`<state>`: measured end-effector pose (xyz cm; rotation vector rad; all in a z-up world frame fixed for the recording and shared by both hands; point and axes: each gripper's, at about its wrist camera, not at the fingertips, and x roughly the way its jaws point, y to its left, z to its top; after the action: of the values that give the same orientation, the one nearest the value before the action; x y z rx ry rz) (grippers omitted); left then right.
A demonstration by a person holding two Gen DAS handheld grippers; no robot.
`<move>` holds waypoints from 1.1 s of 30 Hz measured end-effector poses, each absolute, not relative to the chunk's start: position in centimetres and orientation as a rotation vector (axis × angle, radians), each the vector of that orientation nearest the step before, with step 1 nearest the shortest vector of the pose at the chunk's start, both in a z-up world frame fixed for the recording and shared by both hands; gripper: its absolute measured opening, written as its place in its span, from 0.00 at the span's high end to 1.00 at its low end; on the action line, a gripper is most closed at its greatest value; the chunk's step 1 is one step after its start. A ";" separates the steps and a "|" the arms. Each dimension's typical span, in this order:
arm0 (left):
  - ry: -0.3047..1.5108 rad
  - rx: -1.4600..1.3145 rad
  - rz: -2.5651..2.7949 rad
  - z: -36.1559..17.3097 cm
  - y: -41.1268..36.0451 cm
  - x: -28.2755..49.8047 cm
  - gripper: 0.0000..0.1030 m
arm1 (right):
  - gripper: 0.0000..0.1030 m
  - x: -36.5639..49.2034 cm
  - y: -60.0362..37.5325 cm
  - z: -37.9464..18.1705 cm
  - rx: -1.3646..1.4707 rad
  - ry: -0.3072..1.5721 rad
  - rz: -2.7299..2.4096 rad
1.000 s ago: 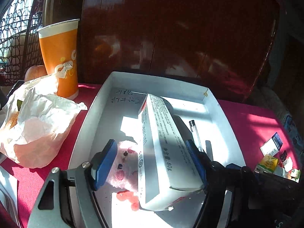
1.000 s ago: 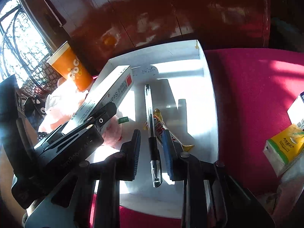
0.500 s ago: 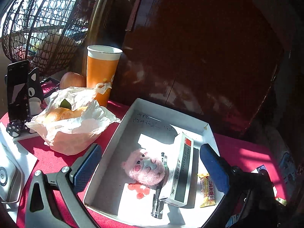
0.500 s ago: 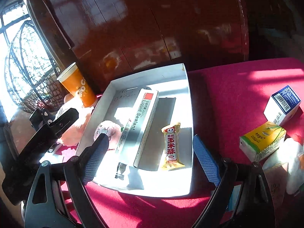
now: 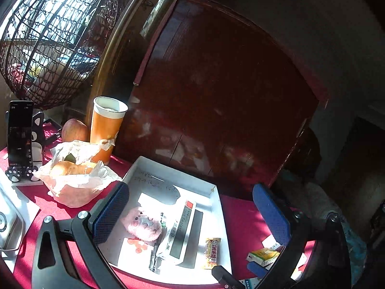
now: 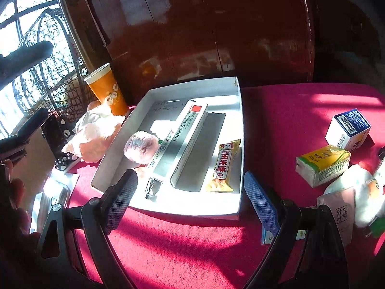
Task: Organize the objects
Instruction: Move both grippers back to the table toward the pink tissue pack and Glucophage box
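Note:
A white tray (image 5: 168,172) (image 6: 240,110) lies on the red cloth. In it lie a pink plush (image 5: 144,224) (image 6: 140,147), a long grey sealant box (image 5: 179,226) (image 6: 182,139), a pen (image 5: 155,257) (image 6: 151,189) partly under the box, and a yellow snack bar (image 5: 212,249) (image 6: 223,166). My left gripper (image 5: 190,189) hovers open above the tray's near side, with nothing between its blue pads. My right gripper (image 6: 190,177) stands open over the tray's front edge, also empty.
An orange cup (image 5: 107,130), an apple (image 5: 74,130), a bagged bun (image 5: 74,175) and a phone on a cat stand (image 5: 19,132) sit left of the tray. On the right lie a yellow carton (image 6: 322,165), a blue-white box (image 6: 349,130) and a white plush (image 6: 365,192). A dark wooden panel (image 5: 216,96) stands behind.
The left gripper let go of the sealant box and the right one let go of the pen. Both opened wide and drew back and up from the tray.

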<state>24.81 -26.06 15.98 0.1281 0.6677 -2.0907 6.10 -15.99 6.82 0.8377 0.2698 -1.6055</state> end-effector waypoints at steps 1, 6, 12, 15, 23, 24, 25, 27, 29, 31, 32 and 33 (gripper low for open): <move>0.657 0.141 -2.098 16.0 -25.8 24.4 0.00 | 0.12 5.4 -15.5 6.8 0.848 0.256 -1.620; 0.623 0.256 -2.153 14.7 -24.5 20.9 0.00 | 0.12 0.8 -11.4 7.8 0.819 0.166 -1.736; 0.583 0.528 -2.309 10.8 -21.5 13.6 0.00 | 0.12 -6.0 -5.4 9.4 0.786 0.064 -1.885; 0.532 0.682 -2.389 8.9 -19.6 10.6 0.00 | 0.12 -10.2 -1.4 9.5 0.790 0.039 -1.972; 0.255 1.027 -2.566 4.8 -14.4 4.1 0.00 | 0.12 -23.1 11.5 6.4 0.971 -0.002 -2.208; 0.182 1.062 -2.575 4.2 -13.7 3.2 0.00 | 0.12 -24.3 12.3 5.8 0.994 0.019 -2.185; 0.115 1.090 -2.582 3.6 -13.0 2.5 0.00 | 0.12 -25.4 12.9 5.2 1.010 0.058 -2.164; 0.020 1.136 -2.603 2.8 -12.0 1.4 0.00 | 0.12 -26.4 13.2 4.5 1.007 0.154 -2.126; -0.031 1.163 -2.633 2.4 -11.4 0.4 0.00 | 0.12 -27.0 13.3 3.8 1.006 0.240 -2.066; -0.047 1.187 -2.658 2.0 -11.2 -0.4 0.00 | 0.12 -27.0 13.1 3.6 0.987 0.277 -2.022; -0.045 1.199 -2.661 1.8 -11.3 -0.7 0.00 | 0.12 -27.0 13.0 3.4 0.980 0.290 -1.998; -0.032 1.211 -2.658 1.7 -11.6 -1.0 0.00 | 0.12 -26.9 12.7 3.2 0.977 0.303 -1.977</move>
<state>-0.99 -11.55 1.69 1.2106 -0.0316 -2.6580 -26.90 12.73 3.20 0.9775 0.3032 -1.9774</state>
